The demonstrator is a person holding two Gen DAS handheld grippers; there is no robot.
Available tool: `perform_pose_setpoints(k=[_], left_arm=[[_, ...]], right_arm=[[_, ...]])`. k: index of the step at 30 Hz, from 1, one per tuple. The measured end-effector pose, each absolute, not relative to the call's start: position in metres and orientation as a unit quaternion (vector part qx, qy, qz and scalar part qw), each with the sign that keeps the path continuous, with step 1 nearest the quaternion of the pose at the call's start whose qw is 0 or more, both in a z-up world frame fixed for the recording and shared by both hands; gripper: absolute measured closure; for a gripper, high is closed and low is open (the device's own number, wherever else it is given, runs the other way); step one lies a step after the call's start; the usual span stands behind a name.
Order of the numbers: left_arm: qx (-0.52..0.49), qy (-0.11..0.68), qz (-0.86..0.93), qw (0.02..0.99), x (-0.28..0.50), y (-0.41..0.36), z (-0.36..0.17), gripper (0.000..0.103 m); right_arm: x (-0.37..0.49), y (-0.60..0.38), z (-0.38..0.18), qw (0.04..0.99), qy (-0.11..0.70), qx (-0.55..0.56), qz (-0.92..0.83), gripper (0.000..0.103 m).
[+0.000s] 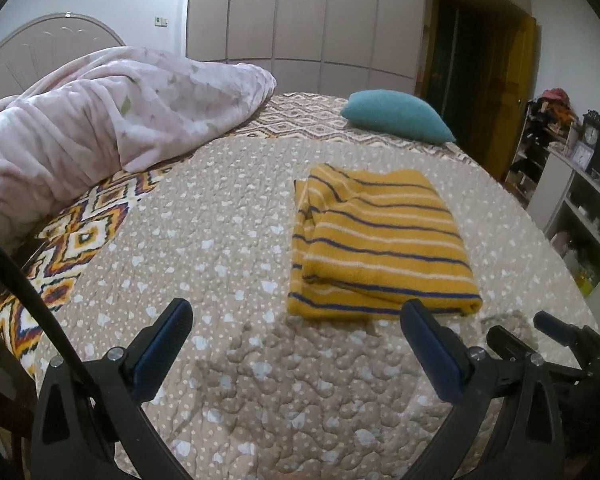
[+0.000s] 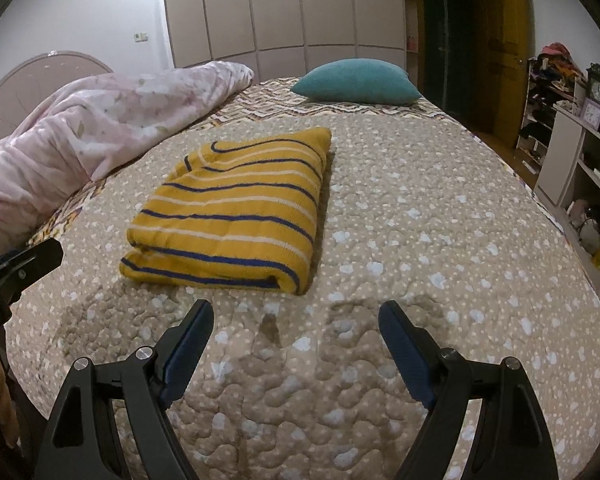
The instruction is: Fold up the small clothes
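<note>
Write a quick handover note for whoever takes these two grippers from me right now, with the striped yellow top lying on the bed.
Left gripper: open, empty, above the quilt just short of the top's near edge.
Right gripper: open, empty, also just short of it.
Striped yellow top: lies on the quilt, folded into a compact rectangle, touched by neither gripper.
Teal cushion and pink blanket lie further back on the bed.
Done: this top looks folded.
Left: no other small clothes are in view; perhaps tidy the looser far end.

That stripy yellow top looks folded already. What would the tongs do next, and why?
Probably back away and leave it. The yellow striped top lies in a neat folded stack on the quilt, and both the left tongs and right tongs are open, holding nothing.
</note>
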State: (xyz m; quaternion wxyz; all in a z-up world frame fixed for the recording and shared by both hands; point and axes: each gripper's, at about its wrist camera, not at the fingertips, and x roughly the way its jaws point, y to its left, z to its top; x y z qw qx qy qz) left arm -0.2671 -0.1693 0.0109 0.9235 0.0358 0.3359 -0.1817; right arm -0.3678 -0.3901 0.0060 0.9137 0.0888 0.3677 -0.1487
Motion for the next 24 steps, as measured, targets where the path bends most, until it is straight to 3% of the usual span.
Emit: perform_pose_setpoints(k=[24], left_arm=[[0.061, 0.385, -0.177, 0.904, -0.26, -0.177, -0.017, 0.0]], right_arm=[[-0.362, -0.378, -0.008, 0.908, 0.385, 0.079, -0.142, 0.015]])
